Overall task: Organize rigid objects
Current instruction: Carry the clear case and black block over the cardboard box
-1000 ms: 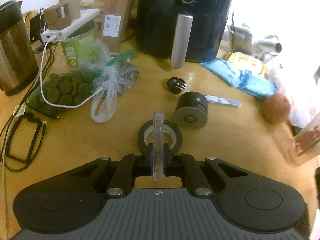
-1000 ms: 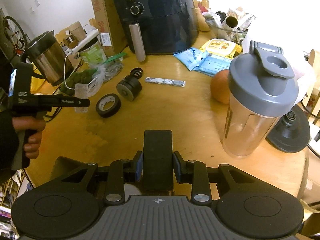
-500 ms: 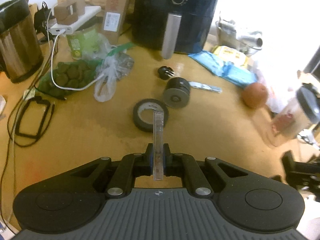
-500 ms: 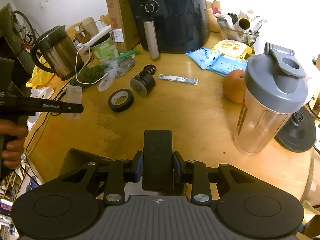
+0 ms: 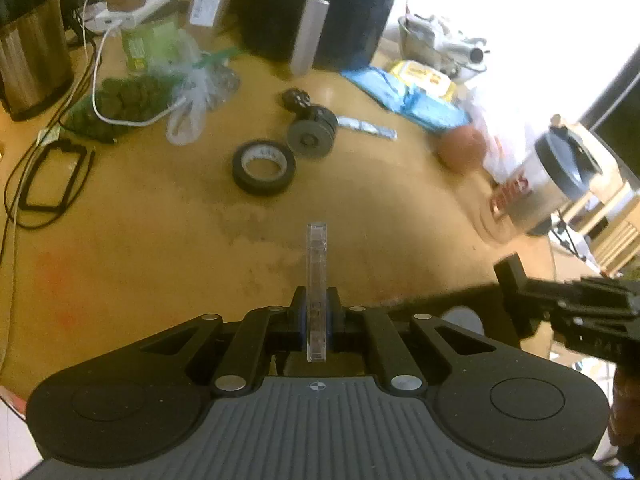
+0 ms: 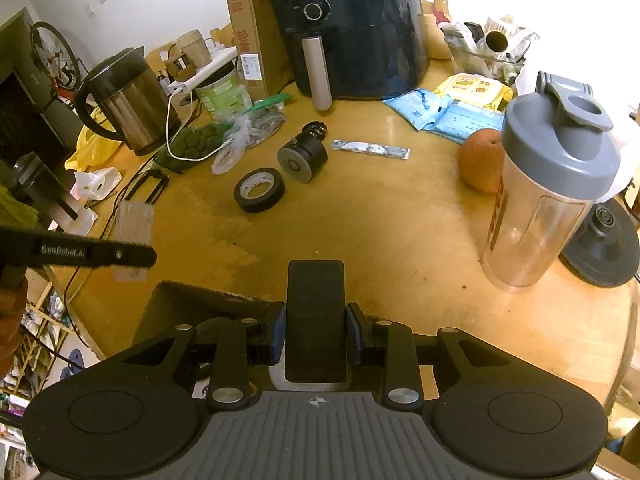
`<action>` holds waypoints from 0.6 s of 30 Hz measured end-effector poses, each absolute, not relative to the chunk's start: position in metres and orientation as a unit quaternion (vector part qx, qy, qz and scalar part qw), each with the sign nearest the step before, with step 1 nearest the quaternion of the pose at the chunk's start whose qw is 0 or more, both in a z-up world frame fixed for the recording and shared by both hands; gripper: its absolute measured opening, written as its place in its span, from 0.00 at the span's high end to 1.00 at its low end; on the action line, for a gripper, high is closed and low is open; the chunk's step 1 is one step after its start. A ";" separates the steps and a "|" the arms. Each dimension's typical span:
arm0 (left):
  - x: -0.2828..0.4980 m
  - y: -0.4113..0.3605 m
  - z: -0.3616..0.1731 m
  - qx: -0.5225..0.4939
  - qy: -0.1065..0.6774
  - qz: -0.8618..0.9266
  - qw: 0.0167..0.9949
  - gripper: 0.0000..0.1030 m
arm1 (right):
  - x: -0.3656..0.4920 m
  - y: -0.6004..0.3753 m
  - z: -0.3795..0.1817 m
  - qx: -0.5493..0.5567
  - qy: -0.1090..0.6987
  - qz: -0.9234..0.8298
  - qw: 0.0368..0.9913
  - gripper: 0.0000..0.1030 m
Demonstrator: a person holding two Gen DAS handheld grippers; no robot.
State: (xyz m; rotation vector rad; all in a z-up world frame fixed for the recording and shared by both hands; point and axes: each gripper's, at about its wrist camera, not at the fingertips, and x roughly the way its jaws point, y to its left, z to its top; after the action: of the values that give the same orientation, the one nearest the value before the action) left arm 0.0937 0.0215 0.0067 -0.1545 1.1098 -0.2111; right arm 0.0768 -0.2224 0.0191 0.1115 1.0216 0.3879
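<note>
**Where things sit on the table**

On the table (image 6: 360,232), the tape roll (image 6: 259,189) lies mid-left, the cylinder (image 6: 302,156) just right and behind it. The air fryer (image 6: 352,28) stands far; the kettle (image 6: 128,100) far left; the shaker bottle (image 6: 548,200) right, the orange (image 6: 480,166) just behind it.

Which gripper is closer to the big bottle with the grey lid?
Right. The right gripper hangs over the table edge with the bottle standing just to its right. The left gripper is across the table on the far left, away from the bottle.
</note>
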 end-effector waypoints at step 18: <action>0.033 0.004 0.005 -0.063 0.500 -0.116 0.856 0.54 | 0.049 -0.226 0.016 0.053 0.495 0.181 0.848 0.67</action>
State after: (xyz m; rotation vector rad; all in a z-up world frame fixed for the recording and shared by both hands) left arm 0.0332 0.0043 0.0050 -0.1334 1.0501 -0.2431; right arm 0.0490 -0.2264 0.0158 0.1118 1.0424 0.3809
